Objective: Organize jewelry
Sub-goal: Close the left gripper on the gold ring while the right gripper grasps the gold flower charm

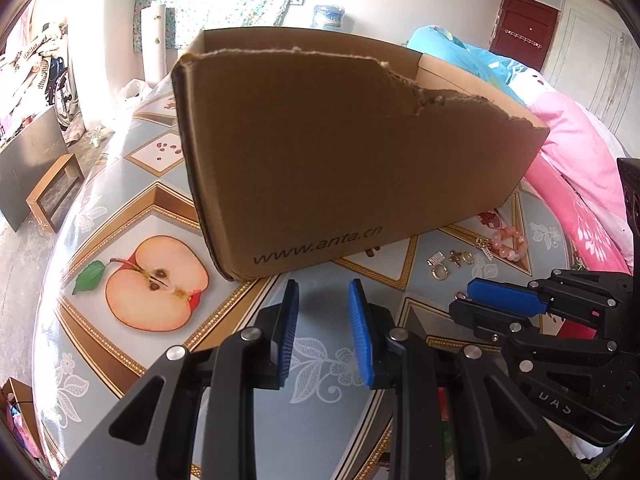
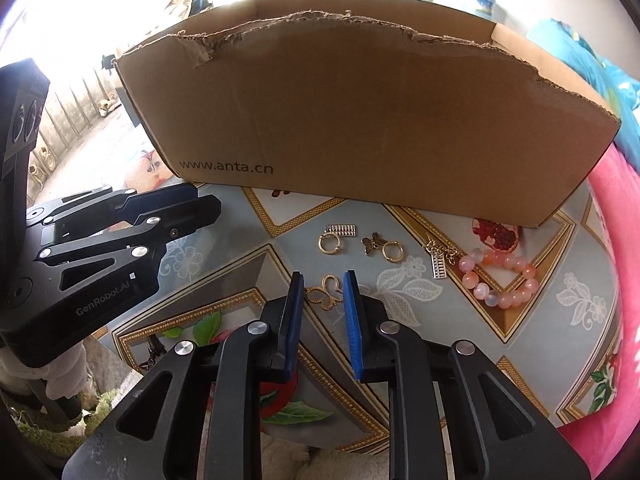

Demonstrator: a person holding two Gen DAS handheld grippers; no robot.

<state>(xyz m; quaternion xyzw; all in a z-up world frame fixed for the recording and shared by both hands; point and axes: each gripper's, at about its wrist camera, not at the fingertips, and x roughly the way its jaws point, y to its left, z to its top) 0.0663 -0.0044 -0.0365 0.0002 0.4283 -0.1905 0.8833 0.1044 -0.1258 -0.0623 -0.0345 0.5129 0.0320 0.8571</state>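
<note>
Jewelry is found laid out loose on the patterned surface (image 2: 400, 312), in front of the near wall of a torn cardboard box (image 2: 360, 120) and not yet inside it. Noted from the right wrist view: a gold ring with a small comb-shaped charm (image 2: 331, 243), a bee charm joined to a second gold ring (image 2: 384, 249), a silver chain piece (image 2: 440, 258), a pink bead bracelet (image 2: 500, 280) well to the right, and a gold butterfly-shaped pendant (image 2: 325, 293) nearest the camera. The right tool (image 2: 323, 280) is seen angled down over that pendant, its blue pads standing narrowly apart with the pendant lying between their tips; no pad is observed pressing on it, so no grip is recorded. The left tool (image 1: 323, 288) is held off to the side over bare surface, its pads apart and nothing between them. The step in hand is judged to be the pick-up of the butterfly pendant — the first item, as far as can be told, since the box interior is hidden. The next move is judged to call for a low, square closure on a thin flat piece, which could slip or tilt.
</note>
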